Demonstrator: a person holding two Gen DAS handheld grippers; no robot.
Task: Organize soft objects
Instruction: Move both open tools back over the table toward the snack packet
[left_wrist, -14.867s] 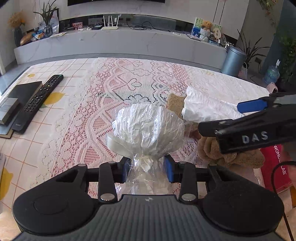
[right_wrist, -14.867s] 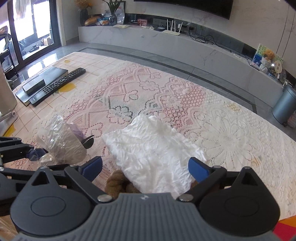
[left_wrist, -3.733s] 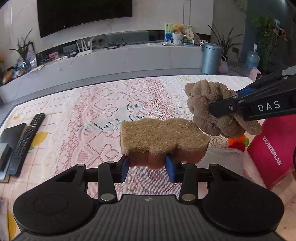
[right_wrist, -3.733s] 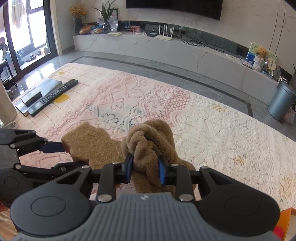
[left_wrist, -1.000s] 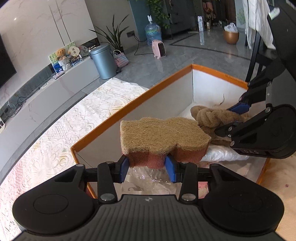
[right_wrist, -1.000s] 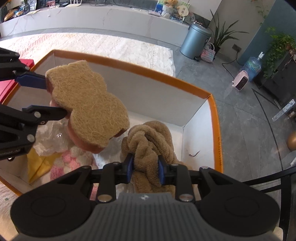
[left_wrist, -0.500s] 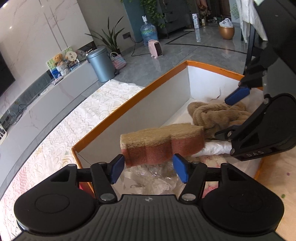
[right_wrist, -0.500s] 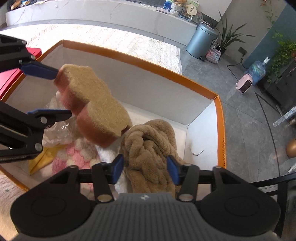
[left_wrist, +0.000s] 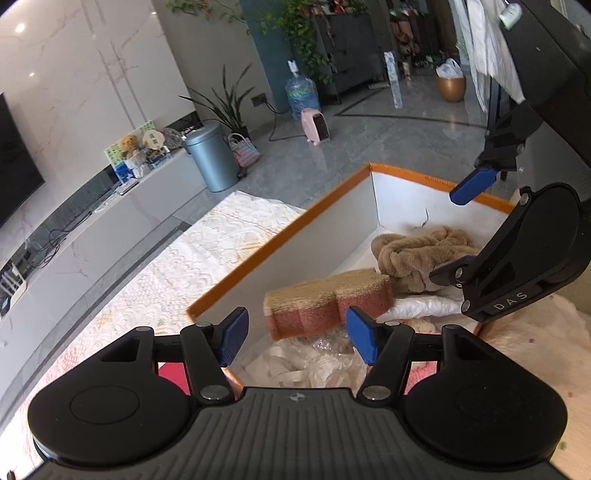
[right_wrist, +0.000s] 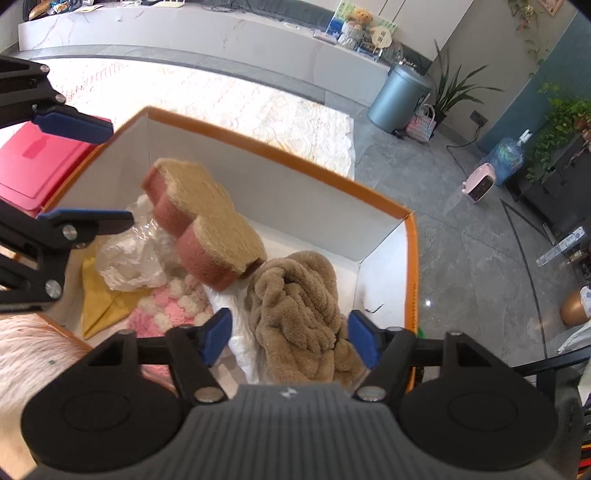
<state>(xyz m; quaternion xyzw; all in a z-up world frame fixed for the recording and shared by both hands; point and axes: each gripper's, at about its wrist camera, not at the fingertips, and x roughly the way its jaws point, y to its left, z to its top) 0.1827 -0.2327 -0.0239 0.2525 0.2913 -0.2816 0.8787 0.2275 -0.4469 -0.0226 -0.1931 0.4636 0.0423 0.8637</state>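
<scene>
An orange-rimmed white box (left_wrist: 280, 243) (right_wrist: 280, 151) holds the soft things. A tan and red-brown sponge (left_wrist: 327, 301) (right_wrist: 207, 223) lies in it, loose, beyond my open left gripper (left_wrist: 295, 334). A knotted brown plush towel (left_wrist: 421, 254) (right_wrist: 295, 314) lies in the box's right part, under my open right gripper (right_wrist: 290, 338). The left gripper's blue pads (right_wrist: 74, 127) show at the left in the right wrist view. Both grippers are empty and hover over the box.
The box also holds a crinkled clear wrap (right_wrist: 129, 251), a pink-white fluffy item (right_wrist: 170, 306), a yellow cloth (right_wrist: 99, 299) and a white bag (left_wrist: 424, 306). A red box (right_wrist: 33, 162) lies beside it. A lace-covered table (left_wrist: 155, 280), a grey bin (left_wrist: 212, 162) and floor lie beyond.
Both grippers have opened wider and pulled back upward. The sponge and the brown towel, held one second ago, now lie loose in the box.
</scene>
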